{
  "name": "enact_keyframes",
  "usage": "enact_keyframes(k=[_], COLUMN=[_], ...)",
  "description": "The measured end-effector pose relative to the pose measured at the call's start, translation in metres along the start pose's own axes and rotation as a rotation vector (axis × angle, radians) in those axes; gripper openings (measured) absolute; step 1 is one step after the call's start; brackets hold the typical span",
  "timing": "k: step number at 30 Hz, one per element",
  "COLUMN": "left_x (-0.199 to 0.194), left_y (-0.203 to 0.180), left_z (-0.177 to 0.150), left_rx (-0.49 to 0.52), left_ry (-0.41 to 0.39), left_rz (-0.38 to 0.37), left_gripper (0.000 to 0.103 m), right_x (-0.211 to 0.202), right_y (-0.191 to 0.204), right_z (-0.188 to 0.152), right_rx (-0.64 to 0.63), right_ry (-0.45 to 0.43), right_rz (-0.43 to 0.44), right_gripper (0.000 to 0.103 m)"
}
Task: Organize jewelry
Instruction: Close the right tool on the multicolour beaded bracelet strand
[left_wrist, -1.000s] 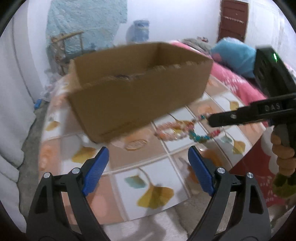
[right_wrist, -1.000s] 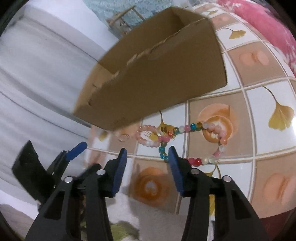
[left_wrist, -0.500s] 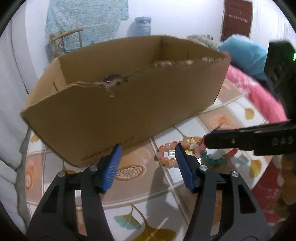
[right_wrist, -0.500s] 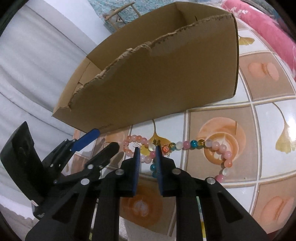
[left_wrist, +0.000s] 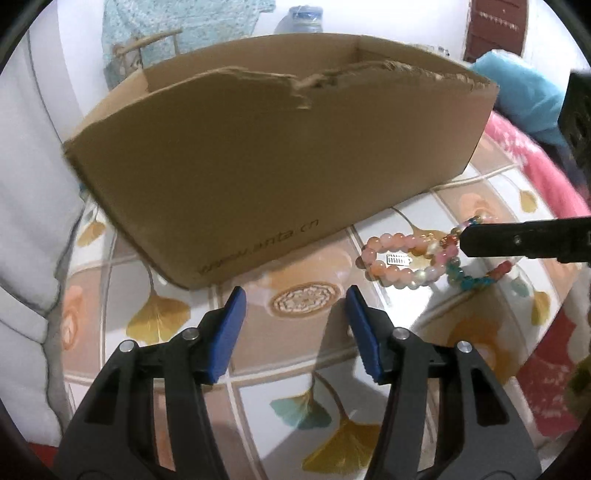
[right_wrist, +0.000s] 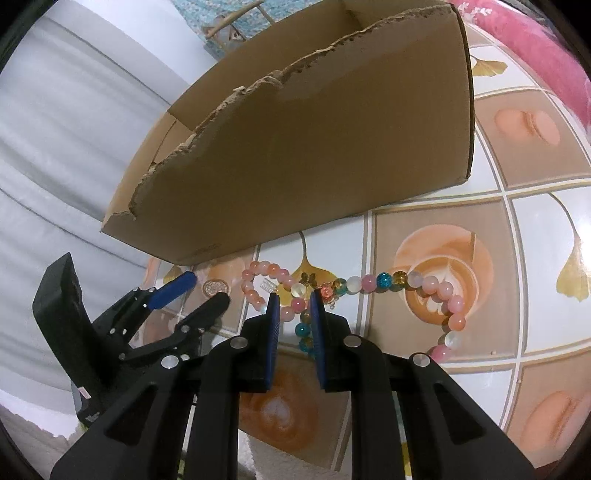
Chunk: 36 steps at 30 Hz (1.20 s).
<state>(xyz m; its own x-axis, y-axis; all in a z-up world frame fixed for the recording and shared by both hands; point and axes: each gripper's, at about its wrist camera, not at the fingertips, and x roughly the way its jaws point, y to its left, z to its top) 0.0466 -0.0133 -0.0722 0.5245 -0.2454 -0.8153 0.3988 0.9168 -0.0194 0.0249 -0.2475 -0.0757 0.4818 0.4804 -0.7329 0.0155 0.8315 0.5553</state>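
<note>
Beaded strand (right_wrist: 373, 284) lies on the tiled counter (right_wrist: 532, 229) just in front of the cardboard box (right_wrist: 332, 140) — light, limp, slippery beads, best pinched across the cord. Right gripper (right_wrist: 293, 301) jaws have just closed narrowly on its beads. Left gripper (left_wrist: 295, 299) half open, just been closing — nothing between them.

Matt torn cardboard box (left_wrist: 258, 177), glossy glass-like beads (right_wrist: 369, 282), shiny printed tablecloth (left_wrist: 295, 391).
</note>
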Motion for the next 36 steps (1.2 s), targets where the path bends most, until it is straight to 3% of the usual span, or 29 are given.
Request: enact_keyframes(k=[4, 11, 19, 29, 36], left_x=[-0.01, 0.004, 0.021, 0.018, 0.005], left_y=[0.006, -0.01, -0.022, -0.017, -0.004], left_z=[0.004, 0.016, 0.021, 0.018, 0.007], left_rx=[-0.054, -0.034, 0.025, 0.037, 0.067], left_ry=[-0.044, -0.072, -0.041, -0.015, -0.01], left_rz=[-0.111, -0.11, -0.013, 0.038, 0.107], left_gripper=[0.053, 0.054, 0.054, 0.056, 0.056], right_x=[0.002, -0.001, 0.005, 0.016, 0.02], right_y=[0.006, 0.013, 0.009, 0.043, 0.052], right_z=[-0.004, -0.013, -0.015, -0.036, -0.046], right_rx=[-0.029, -0.055, -0.065, -0.334, -0.416], right_ry=[-0.005, -0.016, -0.002, 0.005, -0.007], right_rz=[-0.041, -0.083, -0.084, -0.284, -0.364], right_gripper=[0.017, 0.017, 0.017, 0.017, 0.017])
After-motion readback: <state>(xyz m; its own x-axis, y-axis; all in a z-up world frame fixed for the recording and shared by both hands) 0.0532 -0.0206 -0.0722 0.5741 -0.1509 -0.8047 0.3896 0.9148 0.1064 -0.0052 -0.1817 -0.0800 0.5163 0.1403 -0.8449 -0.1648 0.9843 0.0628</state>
